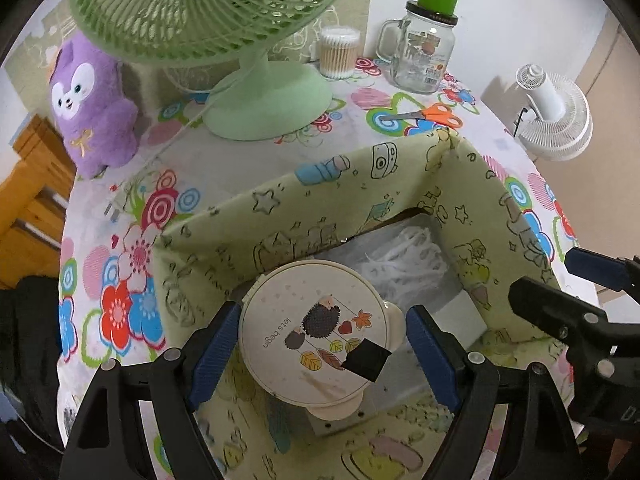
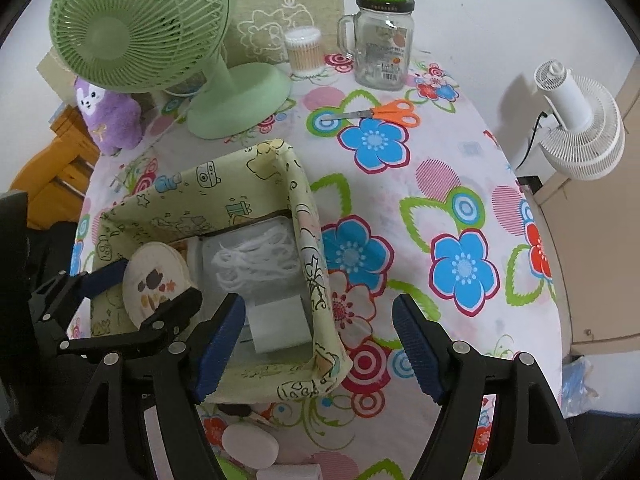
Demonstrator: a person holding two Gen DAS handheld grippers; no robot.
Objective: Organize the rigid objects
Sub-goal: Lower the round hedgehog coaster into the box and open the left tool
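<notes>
I hold the round lidded box [image 1: 316, 336], rigid and smooth, across its rim in my left hand-held gripper [image 1: 326, 354]; right hand-held gripper [image 2: 320, 346] gapes empty.

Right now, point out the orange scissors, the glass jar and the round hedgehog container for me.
orange scissors [image 2: 394, 112]: right wrist view, on the orange handles.
glass jar [image 2: 380, 56]: right wrist view, on the clear body.
round hedgehog container [image 1: 316, 332]: left wrist view, on the printed lid.

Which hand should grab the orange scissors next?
Right. Its hand-held gripper is open and empty over the tablecloth, scissors ahead. The left hand-held gripper holds the round cream box over the fabric bin.
</notes>
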